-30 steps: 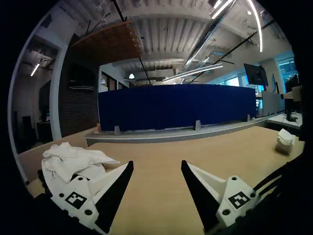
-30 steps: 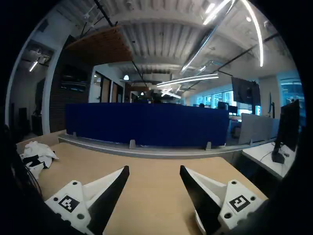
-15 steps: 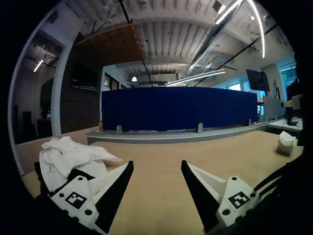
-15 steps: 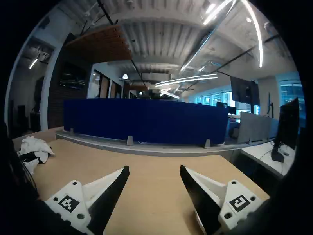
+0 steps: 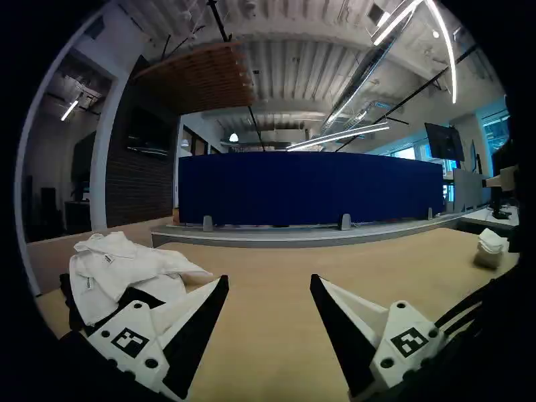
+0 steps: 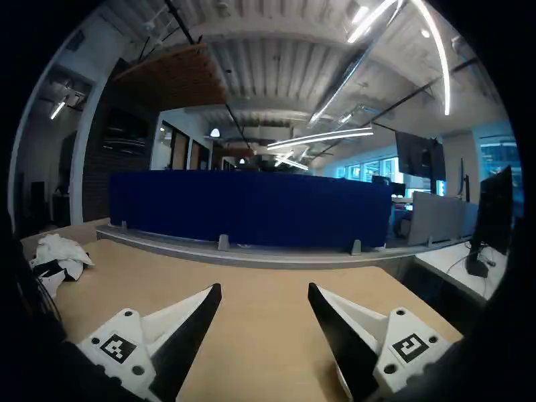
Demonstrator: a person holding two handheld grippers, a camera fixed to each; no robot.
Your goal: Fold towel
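Left gripper view, right gripper view: fingers apart, towel in a heap

Left gripper view has the left gripper [image 5: 269,277] at the bottom. Its two white fingers with black inner faces are spread wide, and nothing is between them. Bare tan table [image 5: 375,264] shows through the gap. The crumpled white towel [image 5: 127,266] lies on the table just beyond and partly behind the finger on that view's left side (whether it touches the finger cannot be told). Far off at the view's right edge, a small stack of folded white cloths [image 5: 490,246] sits on the same surface.

Right gripper view shows the right gripper [image 6: 264,286] with its fingers likewise parted and nothing held, over open tabletop [image 6: 268,321]. The towel [image 6: 59,253] appears small at the far left of this view, well apart from the fingers.

Behind the table's far edge runs a long blue divider panel [image 5: 308,187] on grey feet. Past it on the right stands a dark monitor [image 6: 492,214] on a neighbouring desk, under long strip lights [image 6: 439,53] on the ceiling.
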